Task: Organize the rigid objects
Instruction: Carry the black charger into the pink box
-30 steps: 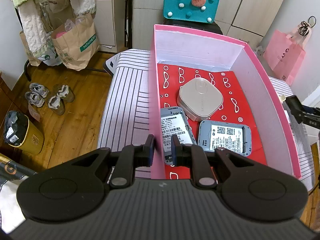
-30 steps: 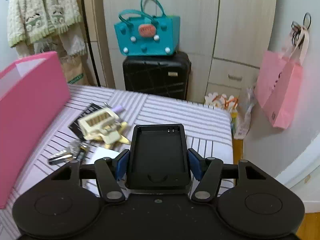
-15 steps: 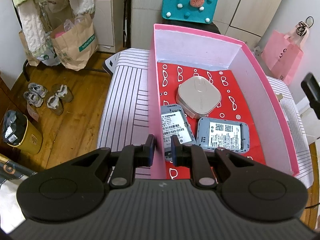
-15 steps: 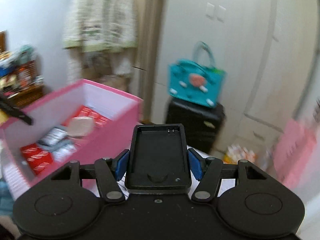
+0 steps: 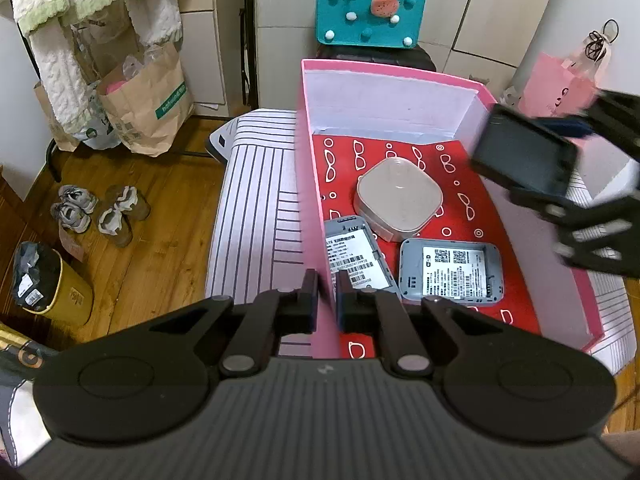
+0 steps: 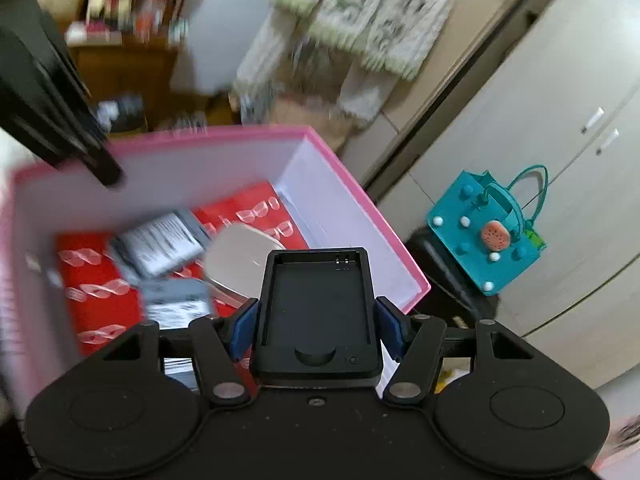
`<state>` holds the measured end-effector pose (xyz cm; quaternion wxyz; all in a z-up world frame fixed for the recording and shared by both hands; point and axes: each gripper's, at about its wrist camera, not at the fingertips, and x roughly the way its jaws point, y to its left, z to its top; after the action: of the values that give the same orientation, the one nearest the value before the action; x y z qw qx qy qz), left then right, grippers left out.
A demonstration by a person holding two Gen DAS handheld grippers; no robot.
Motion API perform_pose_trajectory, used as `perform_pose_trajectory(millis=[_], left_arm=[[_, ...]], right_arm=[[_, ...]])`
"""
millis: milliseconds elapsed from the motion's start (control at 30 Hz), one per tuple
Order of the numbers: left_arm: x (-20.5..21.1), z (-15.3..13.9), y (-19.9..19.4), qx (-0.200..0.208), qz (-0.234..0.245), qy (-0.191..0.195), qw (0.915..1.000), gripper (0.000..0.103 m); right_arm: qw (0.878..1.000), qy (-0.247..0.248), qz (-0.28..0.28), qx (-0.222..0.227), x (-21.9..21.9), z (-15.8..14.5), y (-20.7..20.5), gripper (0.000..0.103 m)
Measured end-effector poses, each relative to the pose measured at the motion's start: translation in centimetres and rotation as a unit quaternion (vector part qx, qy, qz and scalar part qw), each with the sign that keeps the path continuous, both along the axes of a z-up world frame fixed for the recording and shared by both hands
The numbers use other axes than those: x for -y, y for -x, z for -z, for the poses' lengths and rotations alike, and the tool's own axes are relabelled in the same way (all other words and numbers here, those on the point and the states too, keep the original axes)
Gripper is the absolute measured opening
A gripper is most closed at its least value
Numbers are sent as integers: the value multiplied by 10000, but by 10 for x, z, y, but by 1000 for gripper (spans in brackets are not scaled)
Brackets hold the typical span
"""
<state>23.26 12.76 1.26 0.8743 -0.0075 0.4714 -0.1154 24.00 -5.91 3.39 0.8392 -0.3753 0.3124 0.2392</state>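
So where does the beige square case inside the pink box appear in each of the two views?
Left wrist view: the beige case lies mid-frame on the box's red floor, behind two grey devices.
Right wrist view: the case is left of centre, partly hidden by the held black tray.
Shared landmark: teal bag.

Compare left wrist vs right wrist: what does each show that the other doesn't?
Left wrist only: the left tool clamped on the pink box's near wall, shoes on the wood floor, a brown paper bag, a pink bag.
Right wrist only: the open cavity of the black charger cradle, and a blurred wooden shelf.
Both: the box with its beige square device, two grey devices, the right tool holding the cradle, the teal bag.
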Motion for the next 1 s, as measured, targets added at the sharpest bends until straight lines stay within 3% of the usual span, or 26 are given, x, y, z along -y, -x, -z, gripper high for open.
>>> perform_pose_trajectory(millis=[233, 567, 700, 833, 1000], left_arm=[[-12, -3, 2, 6, 128, 297, 9995, 9], [-9, -1, 4, 98, 153, 316, 9993, 9], [-11, -1, 6, 103, 124, 368, 9992, 9], [-11, -1, 6, 109, 96, 374, 9992, 9], [-12, -1, 6, 89, 69, 400, 9991, 9]], right_arm=[[9962, 806, 153, -296, -32, 31, -35, 66], [9893, 1296, 186, -647, -57, 51, -35, 66], [9899, 1165, 329, -740, -57, 49, -37, 65], [9919, 1012, 531, -557, -49, 44, -42, 69], [9973, 102, 647, -333, -23, 12, -30, 71]])
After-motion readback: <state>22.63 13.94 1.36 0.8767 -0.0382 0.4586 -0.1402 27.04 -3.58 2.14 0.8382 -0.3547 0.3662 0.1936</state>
